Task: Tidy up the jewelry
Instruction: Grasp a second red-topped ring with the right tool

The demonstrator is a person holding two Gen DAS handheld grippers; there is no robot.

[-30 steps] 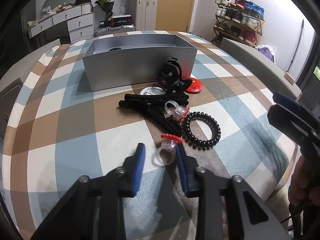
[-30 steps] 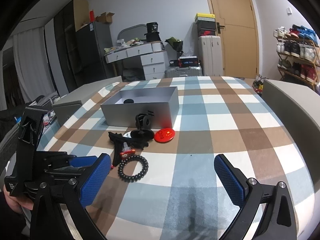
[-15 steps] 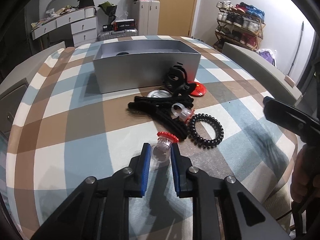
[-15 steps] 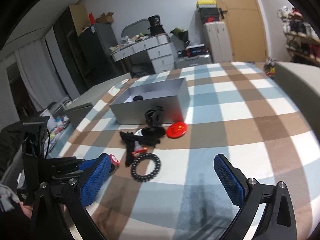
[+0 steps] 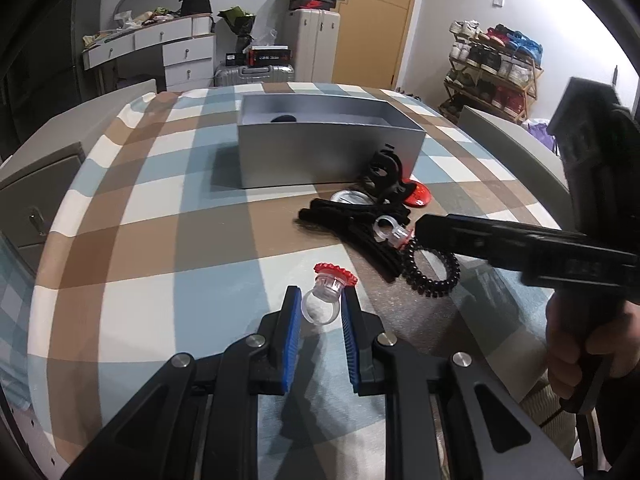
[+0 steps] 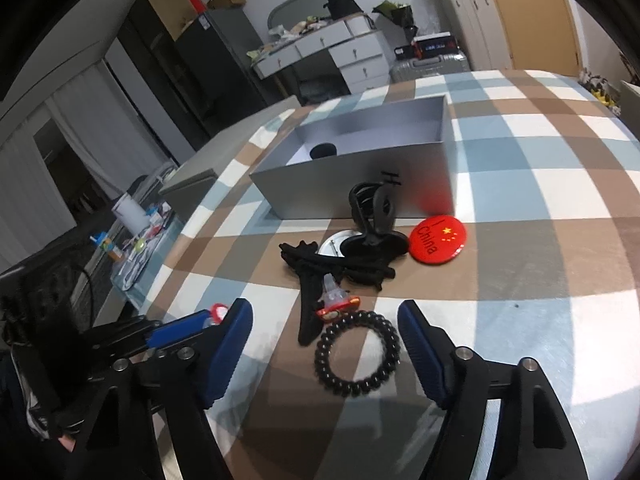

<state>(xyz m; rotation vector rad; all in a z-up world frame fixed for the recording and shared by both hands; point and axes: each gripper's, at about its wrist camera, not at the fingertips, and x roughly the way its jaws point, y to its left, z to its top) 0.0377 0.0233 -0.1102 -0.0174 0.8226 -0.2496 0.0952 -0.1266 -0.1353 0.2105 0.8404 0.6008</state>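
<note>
Clear plastic, glossy and thin, forms the band of the toy ring with a red scalloped top [image 5: 325,297]; I have it pinched between the ribbed blue pads of my left gripper [image 5: 319,312], jaws nearly closed on the band, seemingly lifted just off the checked tablecloth [image 5: 160,272]. I judge this the carry step: the open grey cardboard box [image 5: 328,160] sits at twelve o'clock, so next I need a forward reach over its near wall and a gentle release. My right gripper [image 6: 325,326] hangs wide open and empty above the black coiled hair tie [image 6: 357,354]. At one o'clock lie matte black hair clips [image 5: 356,220], a second clear ring [image 5: 390,232] and a shiny red round badge [image 6: 438,239].
</note>
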